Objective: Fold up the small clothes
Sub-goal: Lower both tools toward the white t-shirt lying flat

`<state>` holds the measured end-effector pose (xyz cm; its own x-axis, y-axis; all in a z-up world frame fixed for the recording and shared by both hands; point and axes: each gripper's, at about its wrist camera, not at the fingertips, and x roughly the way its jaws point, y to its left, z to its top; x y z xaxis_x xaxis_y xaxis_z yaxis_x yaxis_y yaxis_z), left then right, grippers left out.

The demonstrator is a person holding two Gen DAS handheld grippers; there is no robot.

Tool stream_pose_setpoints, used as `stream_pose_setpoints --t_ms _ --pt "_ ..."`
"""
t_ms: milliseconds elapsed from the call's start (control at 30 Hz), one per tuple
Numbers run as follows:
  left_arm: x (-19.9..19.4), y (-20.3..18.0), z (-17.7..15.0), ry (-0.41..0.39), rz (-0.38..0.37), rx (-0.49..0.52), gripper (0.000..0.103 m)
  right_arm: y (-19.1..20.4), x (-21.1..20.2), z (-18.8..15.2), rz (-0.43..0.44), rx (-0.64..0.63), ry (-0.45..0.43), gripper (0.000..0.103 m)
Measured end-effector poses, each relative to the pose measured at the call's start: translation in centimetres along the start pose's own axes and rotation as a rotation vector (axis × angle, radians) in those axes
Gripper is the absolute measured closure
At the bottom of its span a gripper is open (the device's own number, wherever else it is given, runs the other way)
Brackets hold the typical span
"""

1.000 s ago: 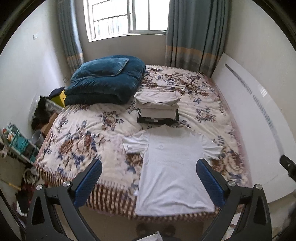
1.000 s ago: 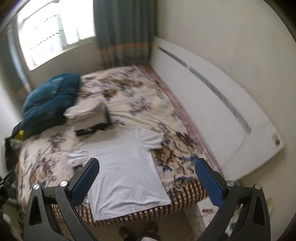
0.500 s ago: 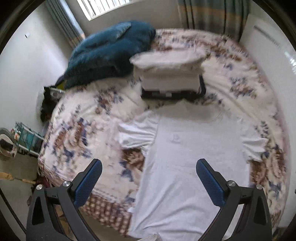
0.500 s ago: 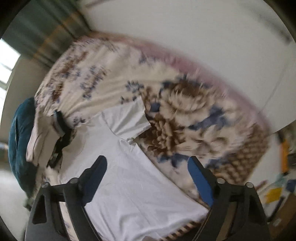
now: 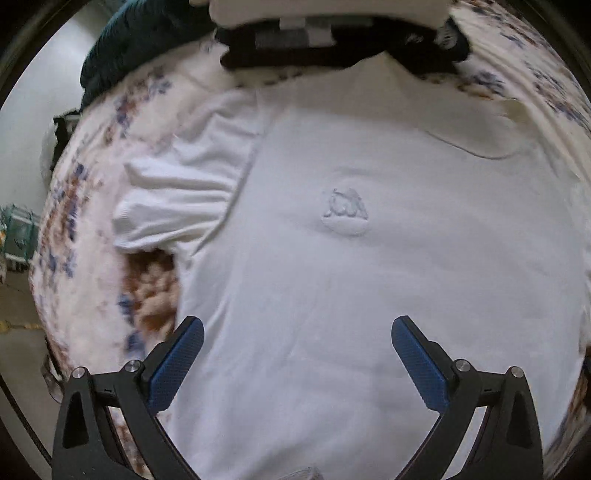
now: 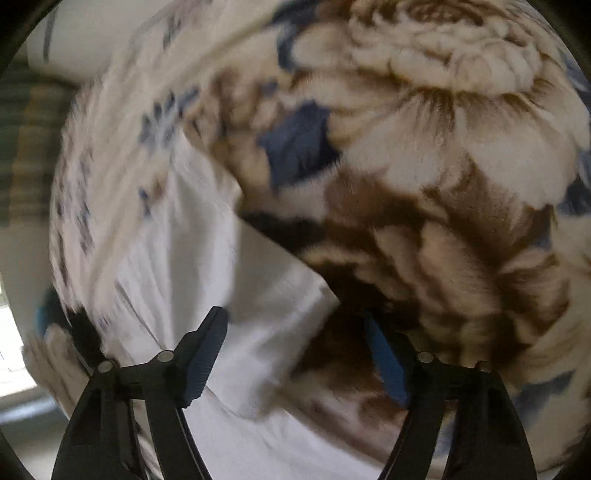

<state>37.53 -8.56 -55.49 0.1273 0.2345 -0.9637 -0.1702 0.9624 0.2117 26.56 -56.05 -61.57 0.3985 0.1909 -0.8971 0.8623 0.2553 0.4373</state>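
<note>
A white T-shirt (image 5: 351, 258) lies flat and face up on the floral bed, with a small embossed logo (image 5: 345, 212) on its chest. My left gripper (image 5: 297, 326) is open and empty, low over the shirt's body near its left side seam. The left sleeve (image 5: 177, 199) is wrinkled, up and left of that gripper. In the right wrist view the shirt's right sleeve (image 6: 266, 306) lies on the bedspread. My right gripper (image 6: 295, 319) is open and empty, close above that sleeve's edge.
A stack of folded clothes (image 5: 332, 33) sits just beyond the shirt's collar. A dark blue duvet (image 5: 147, 37) lies at the back left. The floral bedspread (image 6: 424, 184) fills the right wrist view. The white headboard (image 6: 92, 33) shows at its top left.
Both grippers have come down from above the bed's foot to close over the shirt. The left is now over the chest area, the right over the right sleeve. Both stayed open.
</note>
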Motion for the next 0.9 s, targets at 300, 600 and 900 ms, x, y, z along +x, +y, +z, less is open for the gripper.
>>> stream_pose_setpoints --t_ms 300,600,900 --pt "-1.0 2.7 2.0 -0.048 -0.034 -0.065 0.000 12.6 -1.5 -9.0 -0.212 -0.586 -0.188 0.099" --pt "-0.3 11.1 0.9 -0.028 0.000 -0.145 0.000 21.5 7.6 -32.3 -0.466 -1.599 -0.217 0.100" --pt "2.3 18.8 -0.9 0.026 0.036 -0.253 0.000 19.9 7.2 -35.8 -0.406 -1.533 0.119 0.056"
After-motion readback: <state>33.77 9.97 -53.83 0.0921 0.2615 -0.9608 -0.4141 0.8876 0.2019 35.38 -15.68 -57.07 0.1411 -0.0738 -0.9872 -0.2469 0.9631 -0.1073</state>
